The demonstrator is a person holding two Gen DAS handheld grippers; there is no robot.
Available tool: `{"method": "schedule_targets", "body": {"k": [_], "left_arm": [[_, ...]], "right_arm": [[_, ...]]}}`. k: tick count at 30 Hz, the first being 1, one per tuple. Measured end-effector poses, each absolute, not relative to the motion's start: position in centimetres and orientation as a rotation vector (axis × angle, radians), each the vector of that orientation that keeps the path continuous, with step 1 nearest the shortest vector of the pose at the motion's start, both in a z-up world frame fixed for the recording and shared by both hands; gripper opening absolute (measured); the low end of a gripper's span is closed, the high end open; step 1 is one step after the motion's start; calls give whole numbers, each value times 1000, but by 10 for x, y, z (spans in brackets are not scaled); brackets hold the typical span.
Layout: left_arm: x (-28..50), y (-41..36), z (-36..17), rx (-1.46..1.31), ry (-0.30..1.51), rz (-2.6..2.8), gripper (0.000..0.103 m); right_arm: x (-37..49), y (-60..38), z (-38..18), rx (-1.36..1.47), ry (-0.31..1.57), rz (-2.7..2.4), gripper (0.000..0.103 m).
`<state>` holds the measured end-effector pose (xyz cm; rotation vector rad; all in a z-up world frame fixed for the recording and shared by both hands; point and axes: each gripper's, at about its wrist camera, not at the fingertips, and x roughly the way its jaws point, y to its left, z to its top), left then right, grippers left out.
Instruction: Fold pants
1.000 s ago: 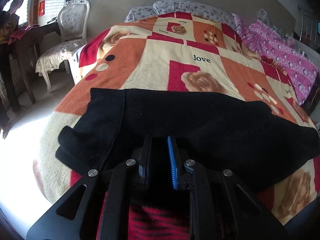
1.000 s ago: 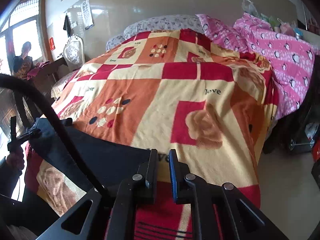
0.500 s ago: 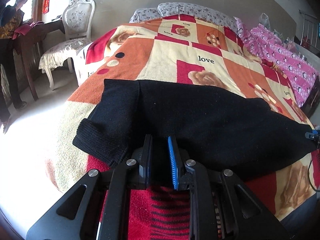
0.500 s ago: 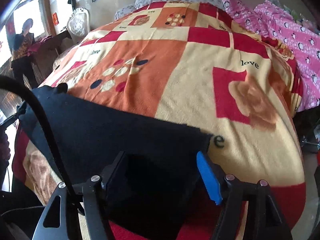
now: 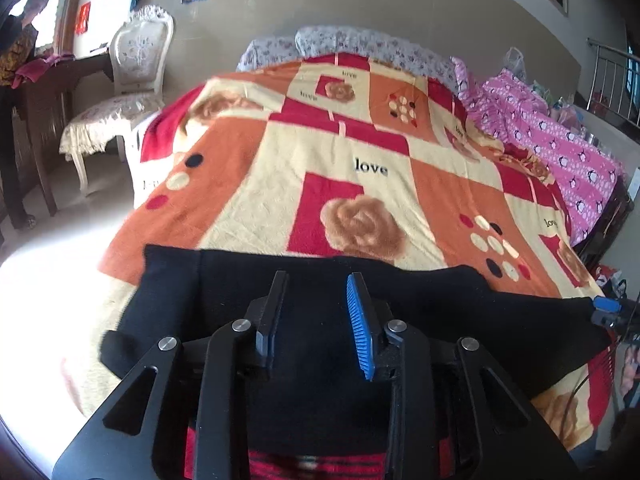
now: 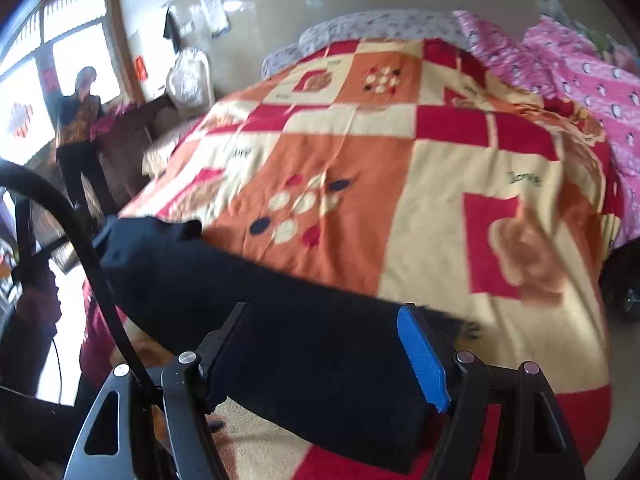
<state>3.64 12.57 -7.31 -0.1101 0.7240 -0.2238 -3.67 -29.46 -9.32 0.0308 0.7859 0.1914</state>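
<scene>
Currently: black knit pants point(image 5: 440, 320) folded on blanket point(image 5: 280, 184); left gripper point(image 5: 318, 312) opening, right gripper point(image 6: 324, 354) wide, neither pinching; both should lift straight off.

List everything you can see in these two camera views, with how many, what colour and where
black knit pants: one, black, across the bed's near edge
patchwork fleece blanket: one, orange, cream, red, covering the bed
pink patterned quilt: one, pink, bed's right side
floral pillows: grey-white, at the headboard
white carved chair: one, left of bed
bystander: one, by the window
left gripper: black, blue pad, jaws opening over pants
right gripper: open, pants between fingers
</scene>
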Motion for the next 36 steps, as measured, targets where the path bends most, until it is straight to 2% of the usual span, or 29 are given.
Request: {"method": "schedule_targets", "body": {"k": [2, 3, 4, 5, 7, 11, 12, 13, 14, 18, 22, 27, 31, 34, 36], "left_arm": [[56, 128, -103, -101, 849, -131, 29], [48, 132, -104, -108, 773, -146, 30], [43, 134, -106, -73, 758, -149, 29], [36, 135, -106, -51, 734, -140, 29], [26, 139, -105, -36, 723, -103, 29], [11, 141, -107, -20, 680, -56, 29], [10, 140, -108, -14, 674, -43, 29], [9, 139, -108, -12, 674, -25, 29], [10, 137, -106, -16, 682, 6, 29], [4, 114, -81, -74, 620, -22, 29], [-5, 57, -64, -76, 588, -263, 31], [0, -1, -105, -35, 753, -469, 31], [-7, -19, -107, 63, 716, -423, 38], [-9, -23, -106, 94, 702, -407, 39], [-4, -19, -107, 72, 707, -417, 39]], "right_arm": [[-18, -286, -121, 22, 868, 98, 72], [-8, -286, -137, 50, 914, 90, 77], [-9, -282, -138, 24, 833, 99, 88], [-3, -278, -143, 5, 831, 117, 97], [9, -267, -146, -48, 846, 107, 103], [22, -266, -143, -57, 853, 159, 103], [18, -271, -138, -37, 840, 177, 98], [8, -281, -131, 5, 818, 186, 83], [-3, -294, -123, 70, 791, 196, 73], [-58, -357, -94, 343, 635, 91, 74], [-111, -398, -106, 651, 616, 46, 75], [-139, -390, -138, 904, 684, 115, 75], [-139, -375, -168, 996, 724, 138, 75], [-128, -371, -167, 955, 656, 133, 79], [-118, -369, -165, 943, 632, 144, 93]]}}
